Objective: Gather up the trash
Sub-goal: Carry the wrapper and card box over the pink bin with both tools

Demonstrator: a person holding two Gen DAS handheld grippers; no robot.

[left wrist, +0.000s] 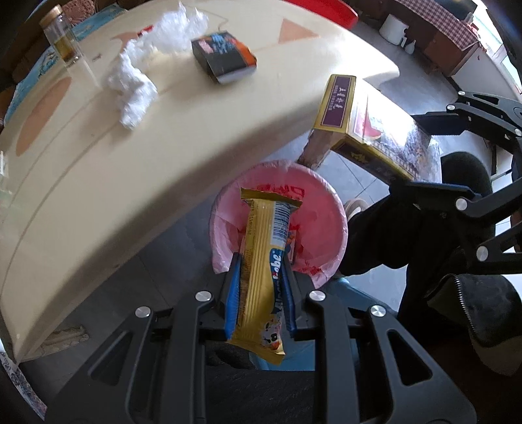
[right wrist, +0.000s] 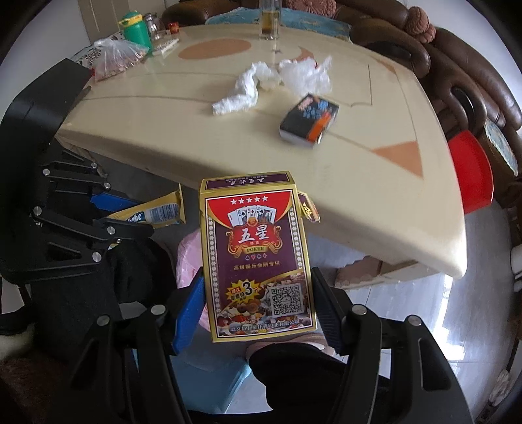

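- Gold snack wrapper point(left wrist: 261, 277): clenched between the blue pads of the left gripper point(left wrist: 261, 257), its free end reaching toward 12 o'clock over the bin's mouth; seen again in the right wrist view at 9 o'clock point(right wrist: 153, 212).
- Playing-card box point(right wrist: 259, 261), gold-edged, red and purple, marked POKER: grasped at its two long edges by the right gripper point(right wrist: 257, 274), top flap open; in the left wrist view it hung at 2 o'clock point(left wrist: 359, 127), off the table's edge.
- Bin with pink liner point(left wrist: 323, 225): stood on the floor beside the table, directly beneath the wrapper; in the right wrist view only a pink sliver showed behind the card box point(right wrist: 189, 254).
- Cream table point(left wrist: 98, 182): lay from 9 to 12 o'clock of the bin, with orange inlay shapes.
- White crumpled tissue point(left wrist: 132, 94): on the table, touching the clear crumpled plastic point(left wrist: 177, 27) beyond it.
- Dark small box point(left wrist: 225, 58) with orange corner: on the table, just beside the plastic.
- Glass jar point(left wrist: 60, 36) with amber liquid: upright, at the table's far edge.
- Green bottle point(right wrist: 135, 31) and a clear bag point(right wrist: 115, 57): far left corner of the table.
- Brown sofa point(right wrist: 456, 65) and a red stool point(right wrist: 469, 169): beyond the table at 2 to 3 o'clock.
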